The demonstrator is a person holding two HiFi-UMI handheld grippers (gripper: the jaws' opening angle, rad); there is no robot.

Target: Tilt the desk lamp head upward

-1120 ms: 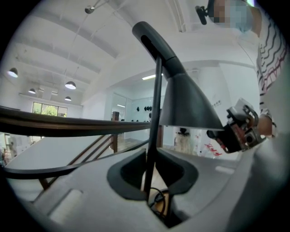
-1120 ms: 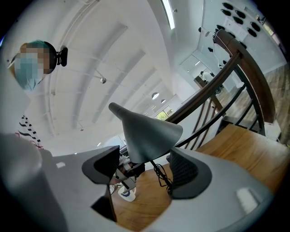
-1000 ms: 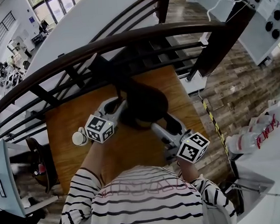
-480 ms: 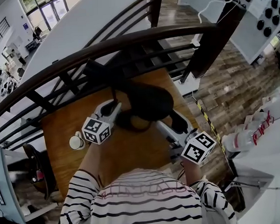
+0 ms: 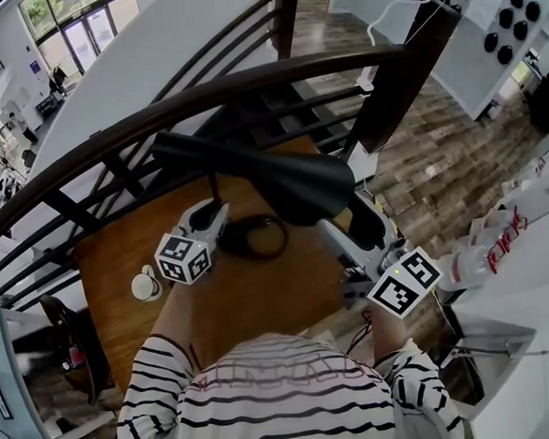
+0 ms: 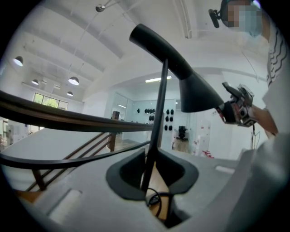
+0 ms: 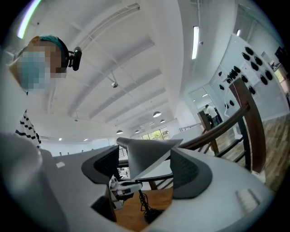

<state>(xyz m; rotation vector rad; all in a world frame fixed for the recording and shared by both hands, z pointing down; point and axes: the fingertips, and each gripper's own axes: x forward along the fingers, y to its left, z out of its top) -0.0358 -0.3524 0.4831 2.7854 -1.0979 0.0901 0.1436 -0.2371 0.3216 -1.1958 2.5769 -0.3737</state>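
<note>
My right tongs (image 7: 144, 174) are closed on the shade of the lamp head (image 5: 300, 189), which gives me leverage to swing it on its joint. The head hangs above the far right part of the worktop (image 5: 261, 295). My left tongs (image 6: 152, 174) sit loosely around the thin stem (image 6: 157, 113). It rests against one pad, unclamped, probably so the lamp cannot slide or tip.

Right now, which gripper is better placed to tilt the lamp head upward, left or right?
Right. The right gripper has its jaws on the lamp head at its wide end, so lifting there would probably tilt it. The left gripper has its jaws low around the thin stem, better for steadying.
</note>
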